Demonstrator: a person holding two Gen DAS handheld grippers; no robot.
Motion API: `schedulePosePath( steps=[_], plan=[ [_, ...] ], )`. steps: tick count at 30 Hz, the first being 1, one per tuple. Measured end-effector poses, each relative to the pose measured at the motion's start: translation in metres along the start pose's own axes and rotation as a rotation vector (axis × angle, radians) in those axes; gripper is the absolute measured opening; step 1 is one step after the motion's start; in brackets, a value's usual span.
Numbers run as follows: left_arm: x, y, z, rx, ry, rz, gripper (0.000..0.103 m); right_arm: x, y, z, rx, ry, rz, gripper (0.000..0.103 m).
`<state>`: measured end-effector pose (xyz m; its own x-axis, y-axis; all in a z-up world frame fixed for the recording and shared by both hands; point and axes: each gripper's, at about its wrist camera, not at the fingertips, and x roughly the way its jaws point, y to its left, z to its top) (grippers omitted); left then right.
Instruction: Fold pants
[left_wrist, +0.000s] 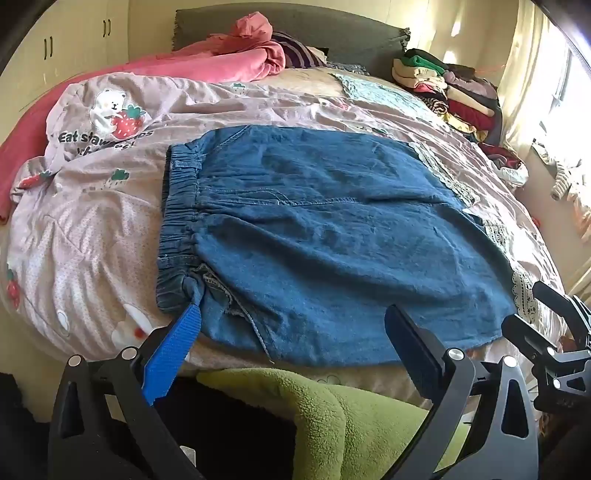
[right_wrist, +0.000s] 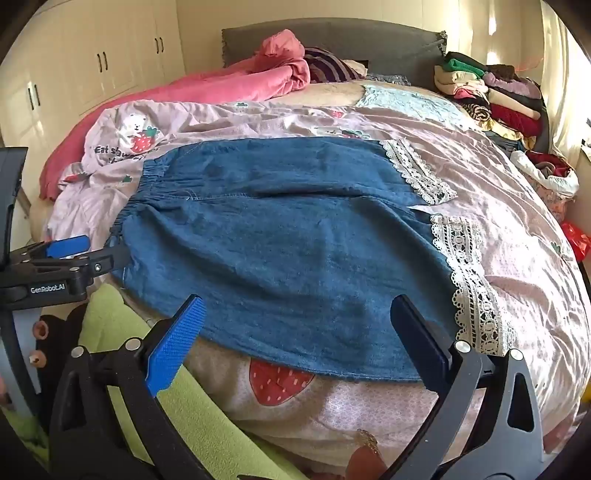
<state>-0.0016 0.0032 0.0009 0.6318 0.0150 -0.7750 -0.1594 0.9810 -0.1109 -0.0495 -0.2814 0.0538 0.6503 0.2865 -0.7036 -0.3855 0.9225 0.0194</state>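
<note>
Holding both grippers, left gripper (left_wrist: 295, 332) and right gripper (right_wrist: 299, 325), spread wide and empty by the pants (left_wrist: 325, 236), we might grab the quilt (right_wrist: 517, 206) underneath too.

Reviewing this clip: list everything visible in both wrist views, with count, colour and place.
denim pants: one, blue with white lace hems, spread flat on the bed
quilt cover: one, pale pink with strawberry print, under the pants
pink blanket: one, bunched near the headboard
headboard: one, grey, far end
clothes pile: one, mixed colours, far right of the bed
green fleece: one, below the near bed edge
wardrobe: white, left wall
left gripper: open, at the waistband corner
right gripper: open, over the near pants edge
</note>
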Motion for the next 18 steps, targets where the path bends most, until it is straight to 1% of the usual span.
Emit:
schedulePosePath(
  steps=[1, 2, 14, 15, 18],
  plan=[
    [-0.001, 0.001, 0.000, -0.003, 0.001, 0.004, 0.099, 0.000, 0.000, 0.000, 0.002, -0.006, 0.004, 0.095],
    [-0.001, -0.008, -0.004, 0.017, 0.002, -0.007, 0.099, 0.000, 0.000, 0.000, 0.004, -0.006, 0.005, 0.095],
    [0.001, -0.008, -0.002, 0.017, 0.008, -0.018, 0.099, -0.001, 0.007, 0.000, -0.005, -0.008, -0.003, 0.095],
    [0.000, -0.008, -0.003, 0.017, 0.007, -0.020, 0.099, -0.002, 0.002, 0.001, -0.006, -0.008, -0.004, 0.095],
    [-0.002, -0.009, -0.004, 0.017, 0.006, -0.019, 0.099, -0.001, 0.003, 0.002, -0.006, -0.007, -0.001, 0.095]
  ],
)
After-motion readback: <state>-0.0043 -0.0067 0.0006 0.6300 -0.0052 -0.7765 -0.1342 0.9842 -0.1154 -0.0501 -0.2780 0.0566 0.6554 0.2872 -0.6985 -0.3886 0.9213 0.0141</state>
